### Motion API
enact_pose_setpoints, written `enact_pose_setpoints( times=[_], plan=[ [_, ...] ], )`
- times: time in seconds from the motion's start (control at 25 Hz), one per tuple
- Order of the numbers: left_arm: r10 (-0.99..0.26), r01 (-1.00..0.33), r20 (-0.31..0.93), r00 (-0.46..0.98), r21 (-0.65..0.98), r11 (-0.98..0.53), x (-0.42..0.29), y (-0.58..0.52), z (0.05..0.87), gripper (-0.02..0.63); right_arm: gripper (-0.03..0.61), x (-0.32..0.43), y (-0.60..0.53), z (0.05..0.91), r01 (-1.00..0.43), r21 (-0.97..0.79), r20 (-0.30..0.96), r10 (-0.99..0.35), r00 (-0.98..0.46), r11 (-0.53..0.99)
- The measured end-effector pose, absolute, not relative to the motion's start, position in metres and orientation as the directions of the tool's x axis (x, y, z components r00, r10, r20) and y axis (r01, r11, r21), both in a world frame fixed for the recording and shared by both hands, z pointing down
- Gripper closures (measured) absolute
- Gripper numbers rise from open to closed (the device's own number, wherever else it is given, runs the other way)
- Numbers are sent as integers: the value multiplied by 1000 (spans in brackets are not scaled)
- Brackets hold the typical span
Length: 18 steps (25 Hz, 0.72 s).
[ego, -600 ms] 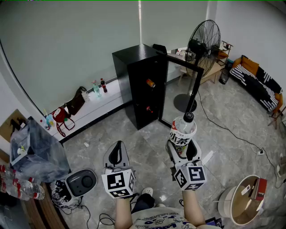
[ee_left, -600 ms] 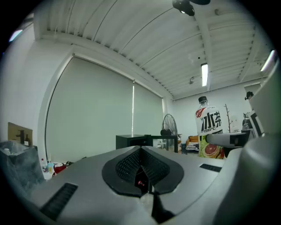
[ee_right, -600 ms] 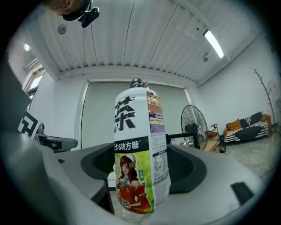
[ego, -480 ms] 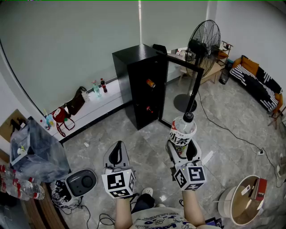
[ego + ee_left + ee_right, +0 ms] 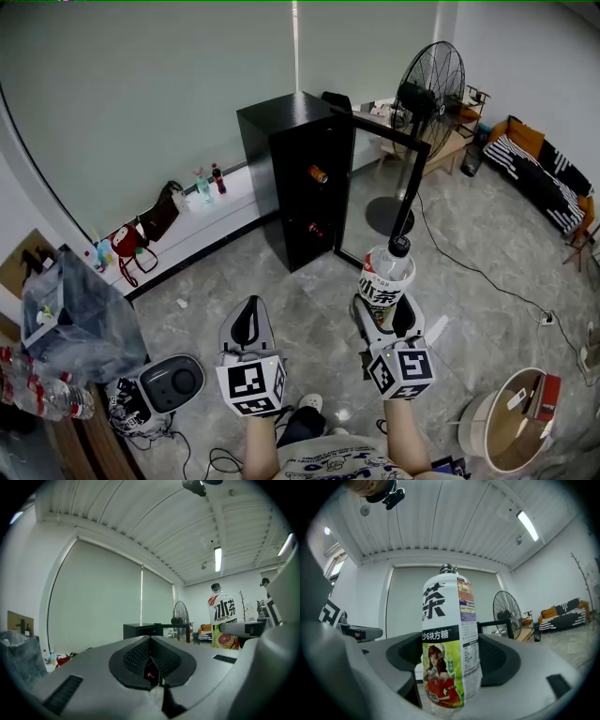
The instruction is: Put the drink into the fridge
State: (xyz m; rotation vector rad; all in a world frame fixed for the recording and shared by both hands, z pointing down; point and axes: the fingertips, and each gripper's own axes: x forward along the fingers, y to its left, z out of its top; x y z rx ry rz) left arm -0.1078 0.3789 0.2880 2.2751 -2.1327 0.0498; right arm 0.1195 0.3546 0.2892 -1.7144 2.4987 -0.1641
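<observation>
In the head view the right gripper [image 5: 384, 314], low and right of centre, has its jaws clamped on the lower body of the drink bottle [image 5: 385, 275], which stands upright with its dark cap on top. The left gripper [image 5: 247, 317], low and just left of centre, holds nothing and its jaws are pressed together. The black fridge [image 5: 292, 178] stands at upper centre with its glass door [image 5: 389, 192] swung open toward the right, well apart from the bottle, and a standing fan [image 5: 428, 82] is behind it
</observation>
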Motion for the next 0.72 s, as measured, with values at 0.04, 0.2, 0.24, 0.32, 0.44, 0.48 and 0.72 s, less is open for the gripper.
enact_pose_setpoints(
  times=[0.04,0.2,0.24,0.32,0.44,0.48,0.72],
  plan=[
    [-997,-998,39,65,-5,-65,-109,377,289,609,218,119,353,290,-921,-154,-28,-933,-358,357],
    [-996,-997,36,76,-3,-77,-113,361,288,609,218,113,338,289,-922,-158,-29,-935,-352,352],
    [-996,-997,36,80,-3,-80,-116,356,288,609,218,110,333,289,-923,-159,-30,-936,-350,350],
    [-996,-996,34,88,-5,-88,-123,345,287,609,218,103,322,289,-925,-161,-31,-939,-343,343],
    [-995,-995,28,100,-10,-100,-135,329,288,609,218,92,308,290,-930,-161,-32,-943,-331,332],
    [-994,-995,27,104,-12,-104,-139,324,288,609,218,89,304,291,-930,-161,-32,-944,-329,329],
    [-990,-990,33,137,-13,-137,-155,294,293,609,218,69,281,295,-936,-153,-32,-948,-316,317]
  ],
)
